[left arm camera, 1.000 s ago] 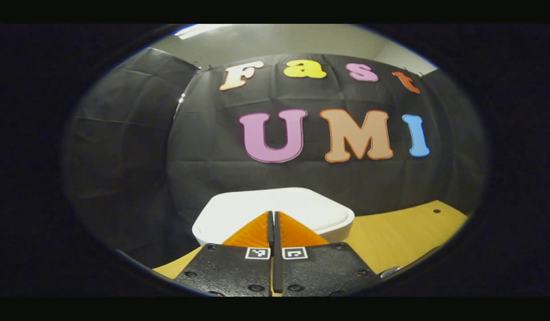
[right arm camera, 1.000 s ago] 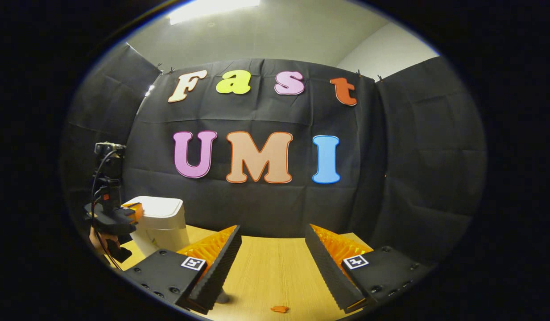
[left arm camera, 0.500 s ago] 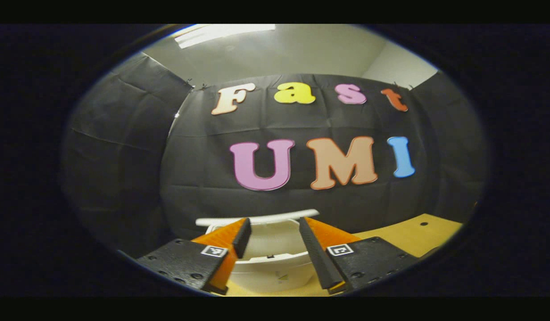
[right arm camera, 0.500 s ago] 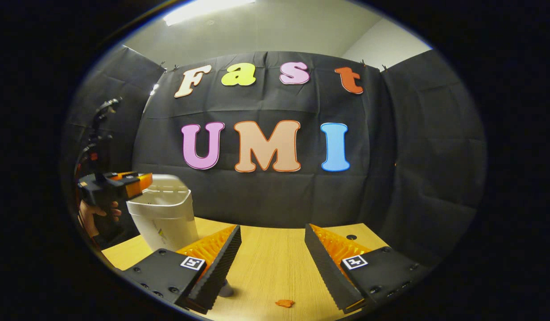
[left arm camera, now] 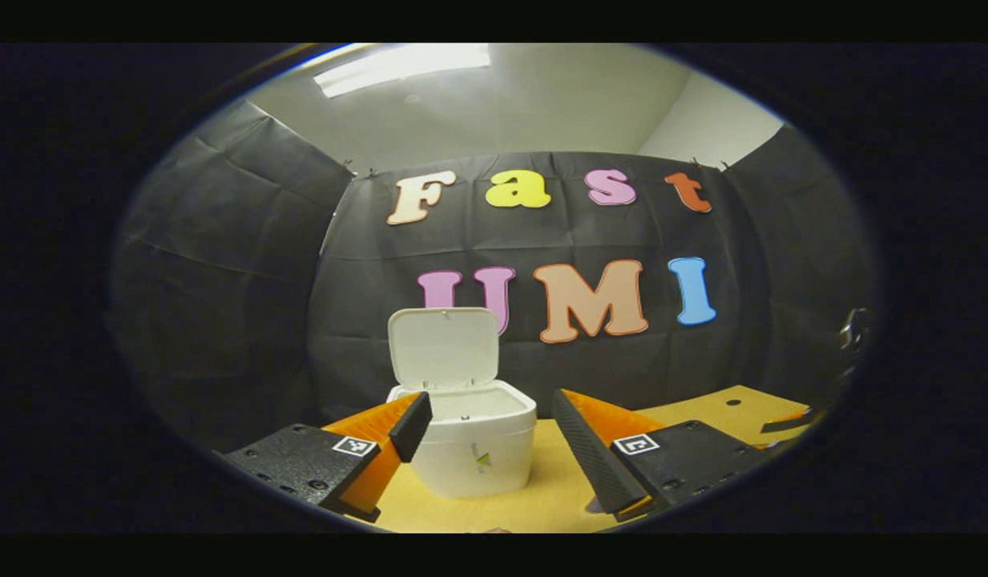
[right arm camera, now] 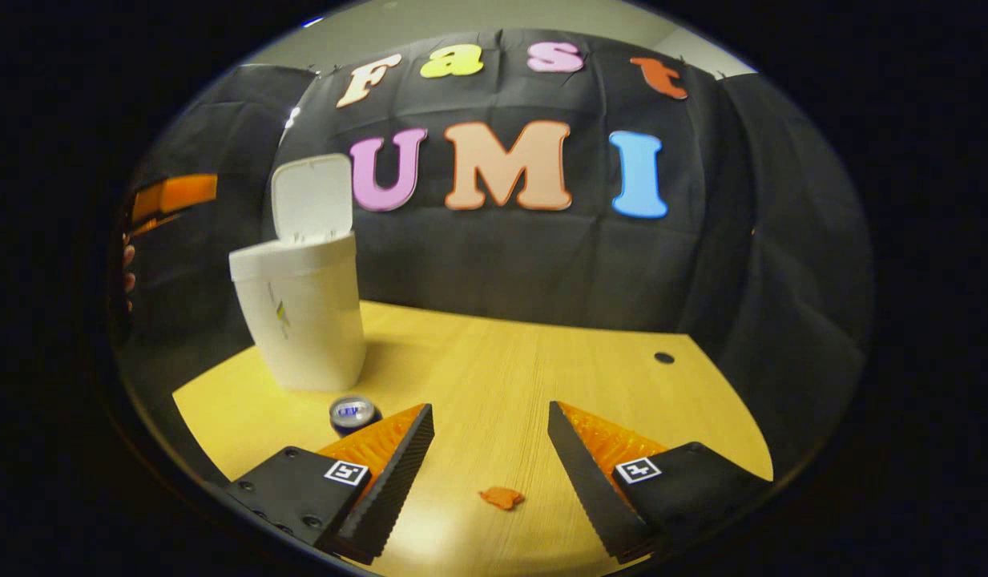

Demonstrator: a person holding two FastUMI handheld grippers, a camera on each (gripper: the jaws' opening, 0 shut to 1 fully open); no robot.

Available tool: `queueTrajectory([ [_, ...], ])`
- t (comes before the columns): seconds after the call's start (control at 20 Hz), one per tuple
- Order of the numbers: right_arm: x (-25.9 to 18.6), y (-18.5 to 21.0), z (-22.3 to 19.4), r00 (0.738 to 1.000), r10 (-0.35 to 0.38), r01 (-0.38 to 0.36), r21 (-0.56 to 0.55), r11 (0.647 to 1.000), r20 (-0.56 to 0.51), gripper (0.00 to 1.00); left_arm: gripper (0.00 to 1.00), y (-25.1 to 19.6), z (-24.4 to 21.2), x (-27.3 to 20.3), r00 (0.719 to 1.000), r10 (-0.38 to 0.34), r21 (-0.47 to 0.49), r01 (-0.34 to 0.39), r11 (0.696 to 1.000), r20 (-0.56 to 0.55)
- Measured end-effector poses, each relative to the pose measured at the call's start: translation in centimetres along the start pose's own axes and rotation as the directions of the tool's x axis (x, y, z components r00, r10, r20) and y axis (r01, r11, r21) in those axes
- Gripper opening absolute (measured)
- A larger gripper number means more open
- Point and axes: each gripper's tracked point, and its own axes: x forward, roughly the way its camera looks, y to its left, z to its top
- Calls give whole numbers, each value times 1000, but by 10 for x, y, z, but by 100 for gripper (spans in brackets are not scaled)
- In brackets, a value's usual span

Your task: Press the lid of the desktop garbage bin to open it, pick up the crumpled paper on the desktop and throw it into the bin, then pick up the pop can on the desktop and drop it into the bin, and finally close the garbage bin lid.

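Right claw (right arm camera: pixel 490 433) spread, white bin (right arm camera: pixel 301 320) (lid (right arm camera: pixel 311 196) upright), pop can (right arm camera: pixel 354 413) beside

bin (right arm camera: pixel 305 320): white | table (right arm camera: pixel 494 361): yellow wood grain | can (right arm camera: pixel 353 413): blue-silver top | scrap (right arm camera: pixel 502 498): orange

small logo on bin (left arm camera: pixel 481 459), perhaps lettering beside it, too blurred to read

White desktop bin (right arm camera: pixel 305 320) stands upright on the wooden table, lid (right arm camera: pixel 311 196) raised upright behind its mouth. Pop can (right arm camera: pixel 353 413) stands just in front of the bin's base. Small orange crumpled paper (right arm camera: pixel 502 498) lies on the table, well apart from the bin.
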Motion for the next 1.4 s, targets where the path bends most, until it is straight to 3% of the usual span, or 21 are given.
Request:
queueTrajectory([
  [0.25, 37, -7, -91, 968, 34, -50, -56, 997, -248, 94, 92, -11, -16, -39, 997, 28, -7, -28, 1000, -74],
  [0.55, 60, -7, -123, 936, 93, -128, -84, 988, -338, 80, 91, -11, -33, -65, 985, 105, 25, -102, 994, -135],
  [0.7, 67, 1, -131, 917, 144, -191, -92, 977, -372, 65, 92, -17, -35, -65, 984, 100, 29, -96, 995, -150],
  [0.8, 74, 1, -125, 925, 153, -193, -81, 978, -347, 48, 92, -21, -34, -59, 985, 80, 28, -77, 997, -152],
  [0.85, 75, 0, -121, 933, 150, -186, -82, 979, -328, 48, 92, -22, -32, -54, 986, 68, 28, -64, 998, -150],
  [0.9, 73, 2, -120, 928, 155, -191, -76, 979, -338, 34, 90, -23, -30, -50, 988, 57, 29, -53, 998, -147],
  [1.1, 58, 15, -64, 959, 187, -197, -27, 980, -212, 31, 92, -18, -23, -39, 993, 23, 20, -21, 1000, -120],
  [1.25, 40, 40, 30, 972, 226, -227, -10, 974, -56, 30, 92, -6, -25, -32, 994, 10, 2, -10, 1000, -111],
  [1.4, 27, 80, 139, 957, 273, -270, -41, 962, 103, 30, 92, 13, -30, -26, 994, 3, -20, -5, 1000, -112],
])
